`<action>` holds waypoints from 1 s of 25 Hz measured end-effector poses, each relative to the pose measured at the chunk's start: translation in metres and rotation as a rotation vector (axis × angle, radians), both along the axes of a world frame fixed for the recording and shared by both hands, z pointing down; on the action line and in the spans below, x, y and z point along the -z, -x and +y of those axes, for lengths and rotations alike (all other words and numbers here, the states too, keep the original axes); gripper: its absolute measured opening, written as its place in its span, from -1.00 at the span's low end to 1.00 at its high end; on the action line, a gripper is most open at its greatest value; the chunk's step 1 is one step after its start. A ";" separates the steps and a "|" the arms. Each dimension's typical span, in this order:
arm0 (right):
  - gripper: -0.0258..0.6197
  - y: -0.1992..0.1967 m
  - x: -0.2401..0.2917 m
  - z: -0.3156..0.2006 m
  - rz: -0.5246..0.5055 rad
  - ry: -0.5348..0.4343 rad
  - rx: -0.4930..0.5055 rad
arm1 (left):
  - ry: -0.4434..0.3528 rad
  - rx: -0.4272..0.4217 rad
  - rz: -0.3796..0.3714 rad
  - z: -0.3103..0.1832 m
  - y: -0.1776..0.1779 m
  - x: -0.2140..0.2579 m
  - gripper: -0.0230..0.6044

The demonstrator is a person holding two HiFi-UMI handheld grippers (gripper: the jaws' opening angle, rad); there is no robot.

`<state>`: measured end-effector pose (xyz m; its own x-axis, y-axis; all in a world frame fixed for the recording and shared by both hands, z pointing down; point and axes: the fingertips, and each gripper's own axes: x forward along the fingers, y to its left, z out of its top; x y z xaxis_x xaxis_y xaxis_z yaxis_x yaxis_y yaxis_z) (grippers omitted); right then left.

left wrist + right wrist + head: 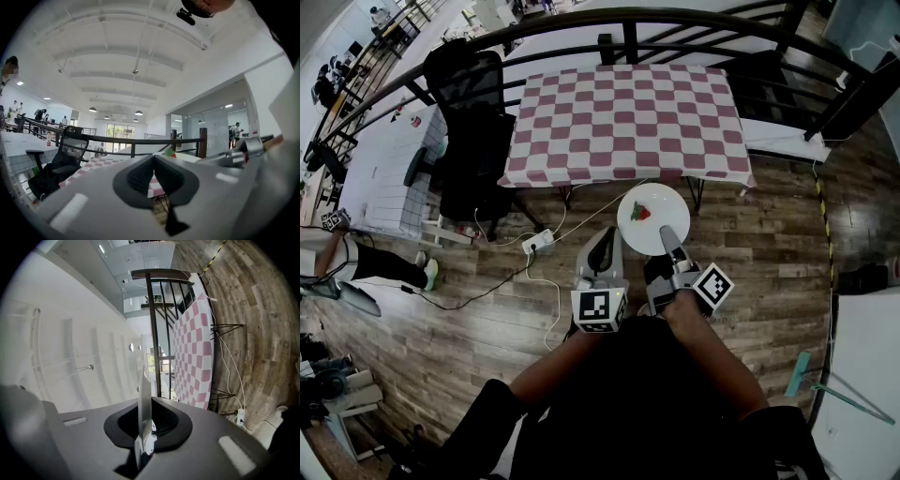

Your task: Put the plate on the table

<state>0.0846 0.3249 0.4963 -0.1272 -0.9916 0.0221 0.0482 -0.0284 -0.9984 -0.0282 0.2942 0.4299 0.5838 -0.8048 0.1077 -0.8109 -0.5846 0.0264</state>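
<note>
No word, brand or number can be read anywhere in these views. The only printed signs are the black-and-white square markers on the white cube [599, 310] of the left hand-held gripper [607, 236] and on the matching cube [713, 286] of the right hand-held gripper [667, 232]. These markers are block patterns with no letters or digits.

A wood-plank floor [769, 244] surrounds a table [628, 122] under a red-and-white checked cloth, backed by a black railing [581, 19]. Left of the table stands a black office chair [473, 141]; a white power strip [536, 242] lies in front of it.
</note>
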 end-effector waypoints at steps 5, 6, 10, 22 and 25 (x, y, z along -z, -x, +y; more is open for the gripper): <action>-0.87 0.007 -0.006 0.010 -0.006 0.024 0.027 | -0.005 0.005 -0.003 0.009 -0.001 -0.003 -0.90; -0.87 0.006 -0.007 0.012 -0.018 0.026 0.022 | -0.004 0.005 -0.003 0.011 -0.001 -0.004 -0.90; -0.87 0.005 -0.007 0.019 -0.032 0.025 0.009 | -0.015 0.000 0.011 0.018 0.002 0.000 -0.90; -0.87 0.001 -0.016 0.018 0.010 0.026 -0.014 | 0.016 0.028 -0.008 0.009 0.015 -0.018 -0.90; -0.87 -0.010 -0.014 0.014 0.007 0.032 -0.063 | 0.017 0.015 -0.024 0.001 0.008 -0.020 -0.90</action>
